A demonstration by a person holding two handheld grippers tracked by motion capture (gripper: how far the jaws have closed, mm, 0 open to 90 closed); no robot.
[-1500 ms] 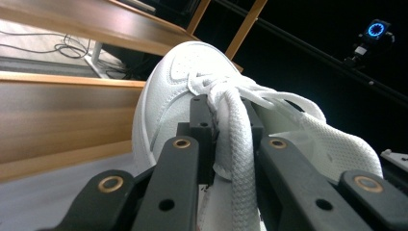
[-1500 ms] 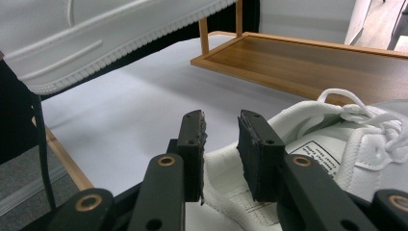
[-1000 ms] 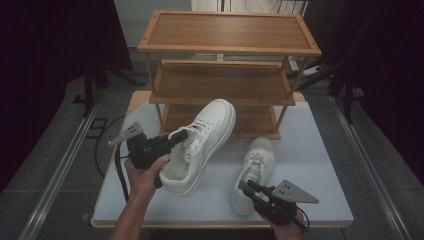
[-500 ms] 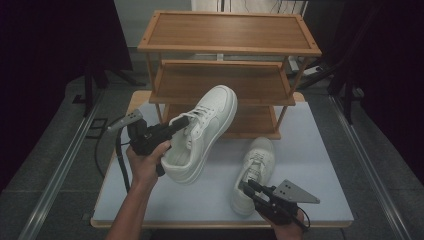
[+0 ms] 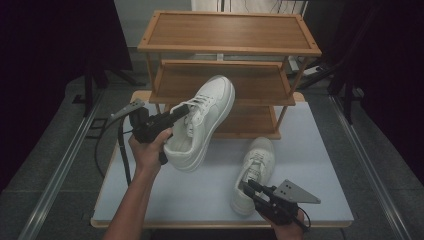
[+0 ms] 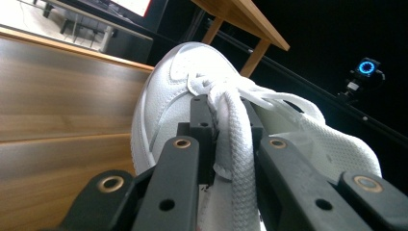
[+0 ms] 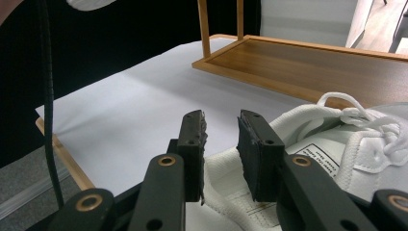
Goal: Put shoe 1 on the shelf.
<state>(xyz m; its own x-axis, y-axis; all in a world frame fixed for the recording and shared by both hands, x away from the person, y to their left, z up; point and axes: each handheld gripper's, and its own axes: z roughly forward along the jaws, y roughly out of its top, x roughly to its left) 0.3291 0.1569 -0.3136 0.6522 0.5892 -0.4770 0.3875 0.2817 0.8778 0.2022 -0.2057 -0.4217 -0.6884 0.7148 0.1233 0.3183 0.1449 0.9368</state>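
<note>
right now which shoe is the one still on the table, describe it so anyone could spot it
Start at the wooden rack at the far end of the table. In front of its lowest shelf, toward the right, a white shoe lies flat on the table, with the right gripper at its heel. The other white shoe hangs tilted in the air from the left gripper.

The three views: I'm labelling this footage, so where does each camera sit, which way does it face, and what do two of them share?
High view: above the person's side, looking forward and down at the table and shoe rack; both forearms and hands show.
Left gripper view: rides the left tool, looking along its jaws, shut on the lifted shoe tongue.
Right gripper view: rides the right tool, looking over the resting shoe.
Shared: high and left views show the lifted shoe.
</note>
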